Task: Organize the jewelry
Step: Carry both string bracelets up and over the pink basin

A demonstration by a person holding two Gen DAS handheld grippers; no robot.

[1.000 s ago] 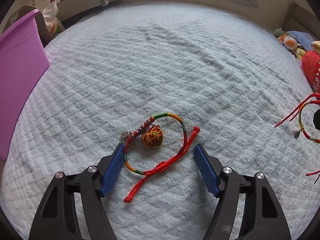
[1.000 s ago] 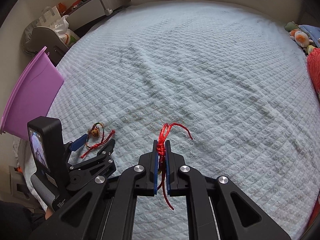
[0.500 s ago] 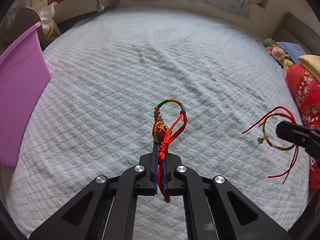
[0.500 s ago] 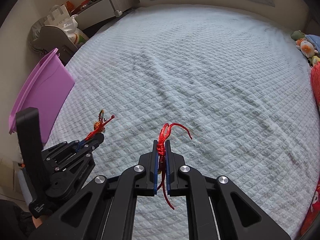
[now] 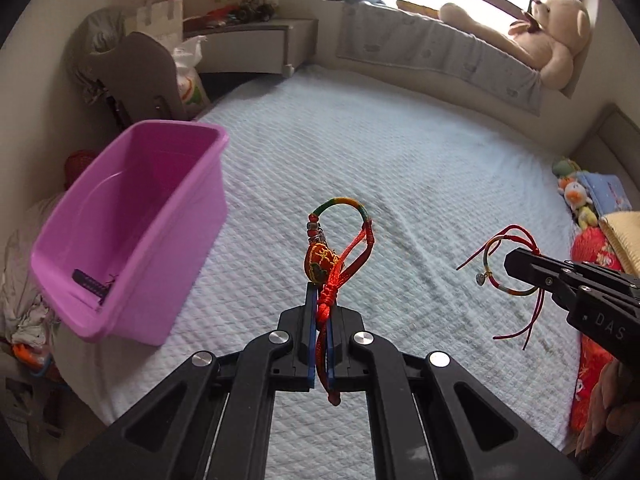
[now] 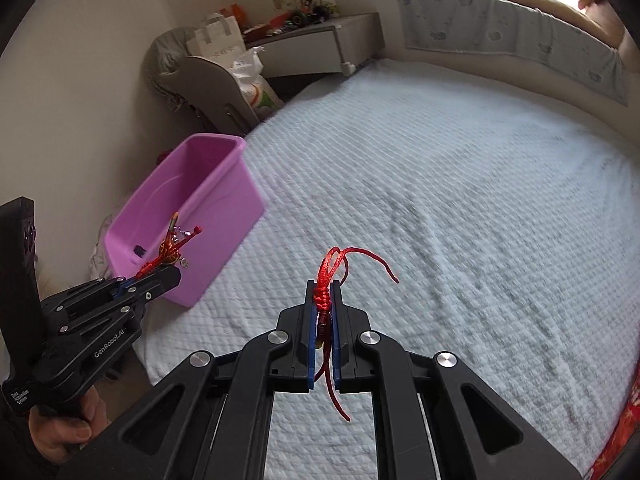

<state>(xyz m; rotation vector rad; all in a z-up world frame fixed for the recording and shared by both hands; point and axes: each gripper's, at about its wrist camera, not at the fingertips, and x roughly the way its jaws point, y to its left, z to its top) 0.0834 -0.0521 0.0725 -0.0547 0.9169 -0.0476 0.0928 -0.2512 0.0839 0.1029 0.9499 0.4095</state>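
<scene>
Glossy plastic bin (image 5: pixel 132 232); quilted cloth bedspread (image 5: pixel 400 168).

A home bedroom. Fills most of the frame: a bed (image 5: pixel 400 168) under a pale quilted cover. Upper right, a padded window seat (image 5: pixel 440 56) with a big cream teddy bear (image 5: pixel 556 36) slumped below the bright window. Right edge, small soft toys (image 5: pixel 576 196) and a red embroidered cushion (image 5: pixel 592 352). Upper left, a cluttered grey shelf (image 5: pixel 256 36) and a paper bag (image 5: pixel 160 16). Left, a purple plastic tub (image 5: pixel 132 248) at the bed's edge.
</scene>
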